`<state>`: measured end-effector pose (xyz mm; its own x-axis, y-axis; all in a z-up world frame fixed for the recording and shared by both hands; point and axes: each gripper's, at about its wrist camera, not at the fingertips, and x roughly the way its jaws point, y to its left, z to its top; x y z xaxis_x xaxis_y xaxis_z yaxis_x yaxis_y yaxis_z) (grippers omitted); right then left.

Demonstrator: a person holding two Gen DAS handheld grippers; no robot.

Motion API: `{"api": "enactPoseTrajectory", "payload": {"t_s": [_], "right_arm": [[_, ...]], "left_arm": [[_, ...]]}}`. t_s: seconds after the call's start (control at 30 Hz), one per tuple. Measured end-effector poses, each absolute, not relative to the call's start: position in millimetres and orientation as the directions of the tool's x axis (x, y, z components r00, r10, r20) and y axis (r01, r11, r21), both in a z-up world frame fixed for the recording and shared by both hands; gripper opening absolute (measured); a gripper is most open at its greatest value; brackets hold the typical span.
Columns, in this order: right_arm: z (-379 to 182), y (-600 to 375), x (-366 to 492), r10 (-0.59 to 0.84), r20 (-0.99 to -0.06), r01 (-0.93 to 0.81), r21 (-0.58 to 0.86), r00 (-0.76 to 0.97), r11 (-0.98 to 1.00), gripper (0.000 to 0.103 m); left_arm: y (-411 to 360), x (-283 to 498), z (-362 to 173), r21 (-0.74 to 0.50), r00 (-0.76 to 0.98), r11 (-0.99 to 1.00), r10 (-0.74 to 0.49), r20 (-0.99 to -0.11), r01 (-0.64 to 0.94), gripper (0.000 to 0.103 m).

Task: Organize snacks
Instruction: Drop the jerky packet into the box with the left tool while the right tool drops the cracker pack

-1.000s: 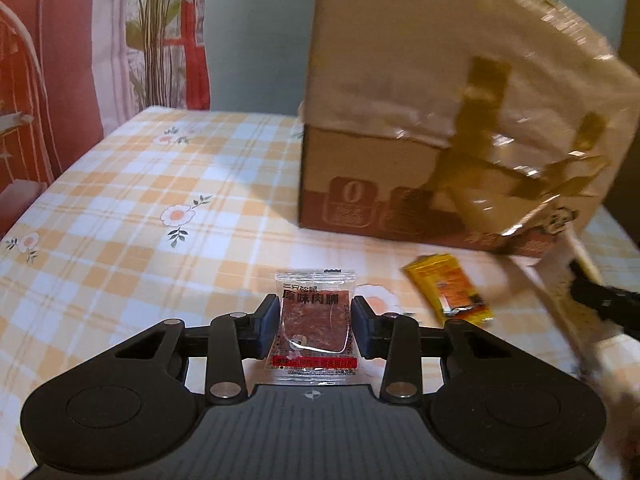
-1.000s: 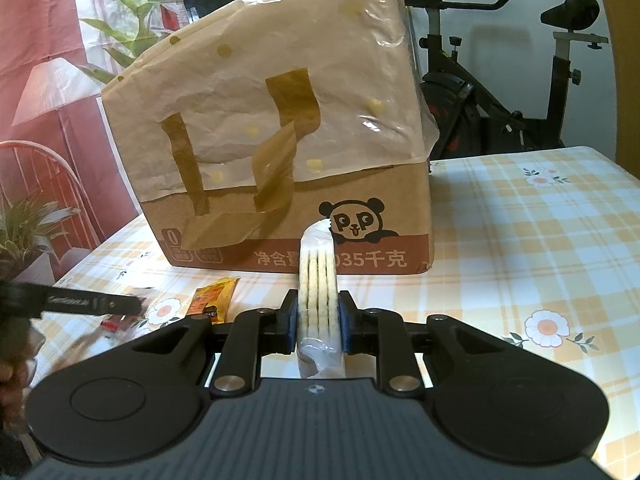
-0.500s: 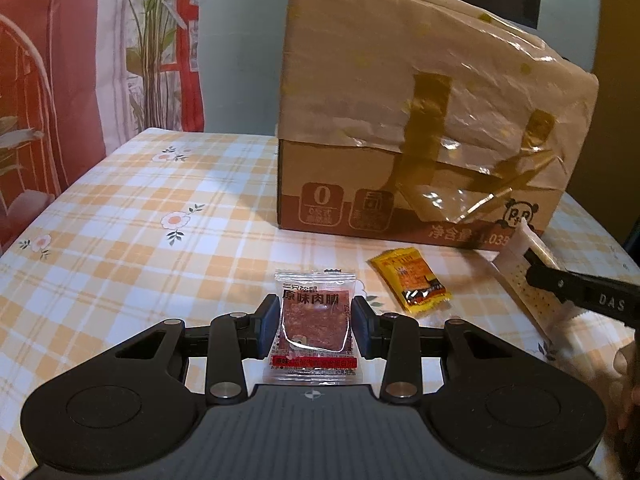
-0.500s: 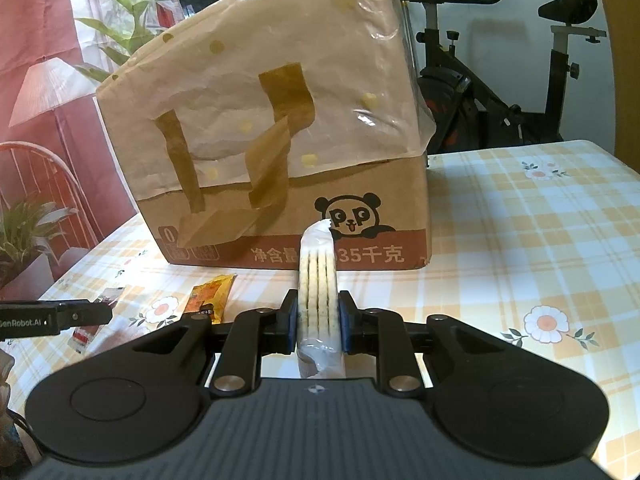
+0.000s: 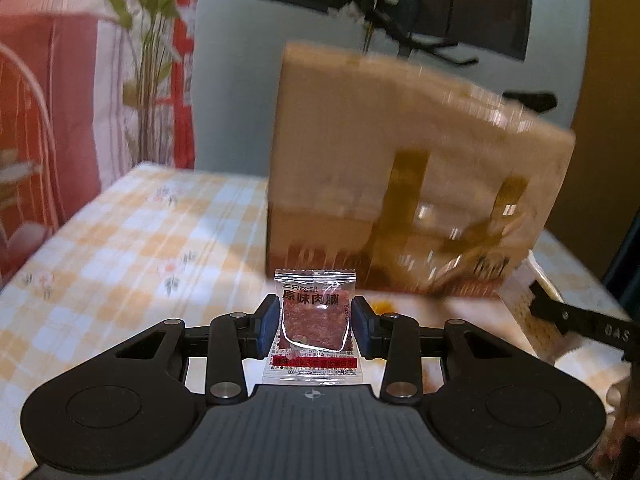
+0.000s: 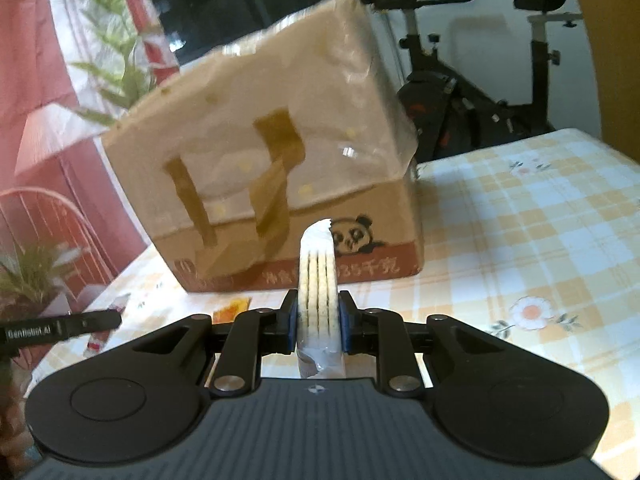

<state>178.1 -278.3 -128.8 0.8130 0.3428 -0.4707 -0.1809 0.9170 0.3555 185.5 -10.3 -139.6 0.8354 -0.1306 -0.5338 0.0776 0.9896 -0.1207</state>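
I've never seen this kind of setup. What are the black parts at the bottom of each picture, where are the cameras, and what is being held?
No robot here: a person carries a two-finger tool in each hand, each with a camera looking along its fingers. In the left view, the left tool grips a clear packet of red dried meat. In the right view, the right tool pinches a pack of stacked crackers edge-on. Ahead stands a taped cardboard box on a checked tablecloth, with an orange sachet lying loose near it. Each tool also shows at the edge of the other's view.
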Motion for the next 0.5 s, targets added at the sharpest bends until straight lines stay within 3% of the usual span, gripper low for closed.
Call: {"api": "enactPoseTrajectory", "payload": {"t_s": [0.5], "right_arm": [[3.6, -304.1, 190.8, 0.325, -0.155, -0.251, 0.366, 0.933, 0.896, 0.021]], "left_arm": [[-39.7, 238.7, -28.5, -0.158, 0.920, 0.966, -0.244, -0.307, 0.204, 0.041]]}}
